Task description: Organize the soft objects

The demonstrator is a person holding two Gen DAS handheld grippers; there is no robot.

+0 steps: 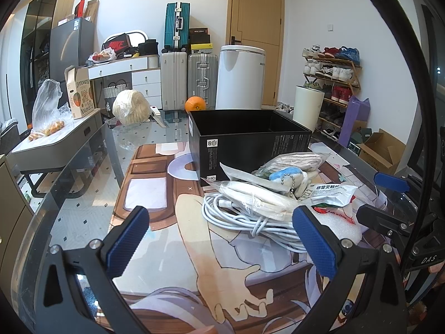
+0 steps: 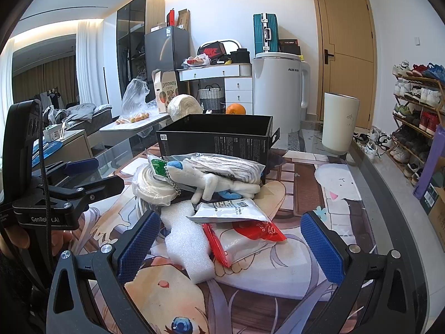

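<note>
While both the left gripper (image 1: 219,240) and right gripper (image 2: 230,243) stand wide and empty, the soft pile lies on the counter (image 2: 347,167) before the open black box (image 2: 217,136); take the foam piece (image 2: 186,242) squarely first.

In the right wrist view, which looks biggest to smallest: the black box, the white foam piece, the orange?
1. black box
2. white foam piece, though it sits nearest the camera, which inflates it
3. orange, farthest away

left wrist: low, close | right wrist: likewise | shared: black box (image 1: 247,142) (image 2: 215,136)
</note>
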